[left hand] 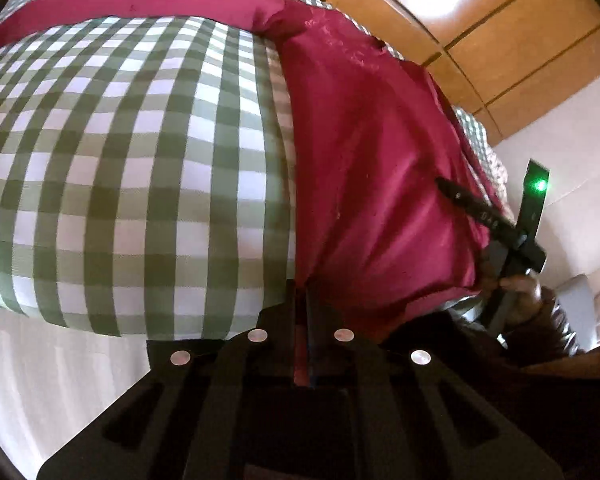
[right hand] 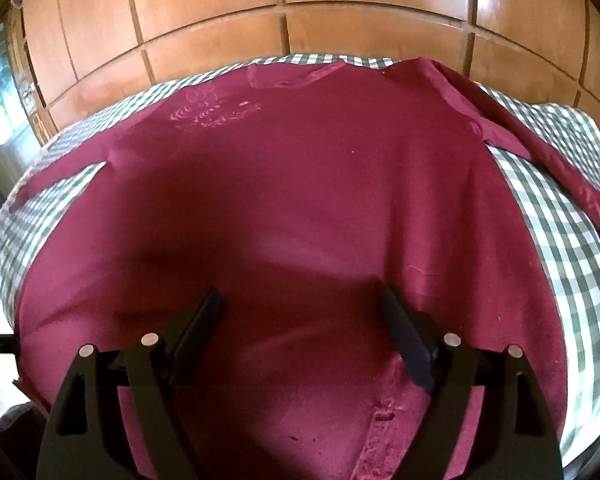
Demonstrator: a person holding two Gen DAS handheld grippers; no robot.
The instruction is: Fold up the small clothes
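A maroon long-sleeved shirt lies spread flat on a green-and-white checked cloth, with pale embroidery near its chest and its sleeves stretched out to both sides. It also shows in the left wrist view. My left gripper is shut on the shirt's bottom hem at its left corner. My right gripper is open and empty, hovering just above the lower middle of the shirt; it also shows in the left wrist view, over the shirt's far edge.
The checked cloth covers a bed or table. A brown wooden panelled wardrobe stands behind it. A pale wall and a grey object lie to the right in the left wrist view.
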